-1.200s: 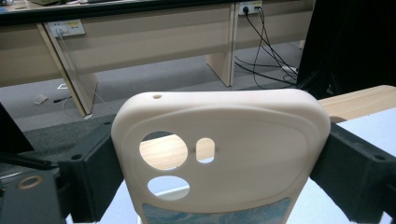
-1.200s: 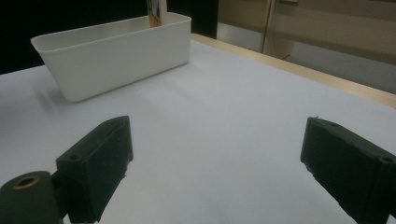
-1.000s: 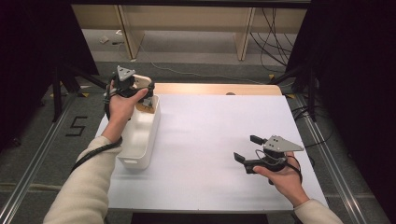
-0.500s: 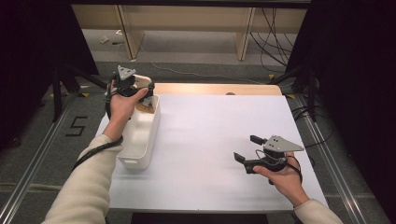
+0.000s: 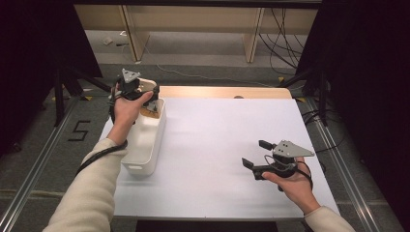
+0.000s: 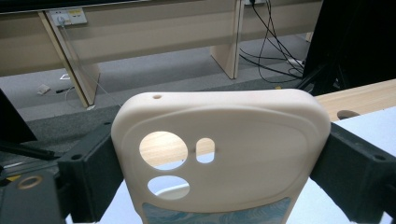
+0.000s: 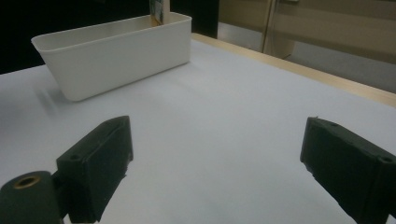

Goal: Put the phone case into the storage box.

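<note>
A cream phone case [image 6: 243,126] with camera cut-outs stands upright between the jaws of my left gripper [image 6: 219,182], which press on its two sides. In the high view that gripper [image 5: 147,94] hovers with the case [image 5: 148,85] over the far end of a white plastic bin [image 5: 145,150] at the table's left. My right gripper [image 5: 255,153] rests low at the near right of the table, jaws wide apart with nothing between them. Its own view [image 7: 219,154] looks across the bare white tabletop to the bin [image 7: 112,56].
The white table [image 5: 217,130] has a wooden strip [image 5: 222,92] along its far edge. Something brownish [image 5: 151,112] lies in the bin's far end, unclear what. Cables trail on the grey floor [image 5: 203,53] beyond, by wooden furniture legs.
</note>
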`<action>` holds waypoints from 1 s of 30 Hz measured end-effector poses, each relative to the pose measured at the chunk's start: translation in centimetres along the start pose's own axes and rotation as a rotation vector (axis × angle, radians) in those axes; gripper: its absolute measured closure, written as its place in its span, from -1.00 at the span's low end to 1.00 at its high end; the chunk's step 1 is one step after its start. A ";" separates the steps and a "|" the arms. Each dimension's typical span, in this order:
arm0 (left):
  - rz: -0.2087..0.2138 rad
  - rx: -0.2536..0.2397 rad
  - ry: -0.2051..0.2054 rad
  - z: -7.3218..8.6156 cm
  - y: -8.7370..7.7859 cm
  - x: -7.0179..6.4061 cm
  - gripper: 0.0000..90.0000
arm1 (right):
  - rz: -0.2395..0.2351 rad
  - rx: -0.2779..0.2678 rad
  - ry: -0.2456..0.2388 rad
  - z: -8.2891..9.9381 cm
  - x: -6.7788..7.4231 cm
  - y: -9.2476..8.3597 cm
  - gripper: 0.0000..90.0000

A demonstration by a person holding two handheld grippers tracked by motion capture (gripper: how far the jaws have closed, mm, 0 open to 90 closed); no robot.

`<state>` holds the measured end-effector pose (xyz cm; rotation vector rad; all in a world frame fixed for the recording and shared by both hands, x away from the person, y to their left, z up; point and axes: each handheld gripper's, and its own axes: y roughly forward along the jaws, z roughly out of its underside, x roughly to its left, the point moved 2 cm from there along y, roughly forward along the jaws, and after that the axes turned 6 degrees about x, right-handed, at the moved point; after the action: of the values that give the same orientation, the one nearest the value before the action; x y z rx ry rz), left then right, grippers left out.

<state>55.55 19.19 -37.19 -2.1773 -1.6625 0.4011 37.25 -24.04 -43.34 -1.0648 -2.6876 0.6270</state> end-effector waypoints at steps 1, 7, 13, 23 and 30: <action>-0.002 0.001 -0.002 0.0 0.0 0.0 -0.77 | -0.001 0.000 0.001 0.0 0.0 0.0 -0.77; -0.001 0.009 0.001 0.1 0.3 0.0 -0.77 | 0.000 0.000 0.003 0.0 0.0 0.0 -0.77; -0.003 0.016 0.002 0.2 0.5 0.0 -0.77 | -0.001 -0.001 0.001 0.0 0.0 0.0 -0.77; -0.010 0.026 0.009 0.3 1.0 0.1 -0.77 | -0.001 0.001 0.003 0.0 0.0 0.0 -0.77; -0.005 0.036 0.000 0.4 1.2 0.1 -0.77 | -0.002 0.000 0.002 0.0 0.0 0.0 -0.76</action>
<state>56.41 19.08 -38.13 -2.1466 -1.6476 0.4269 37.27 -24.05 -43.36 -1.0621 -2.6868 0.6257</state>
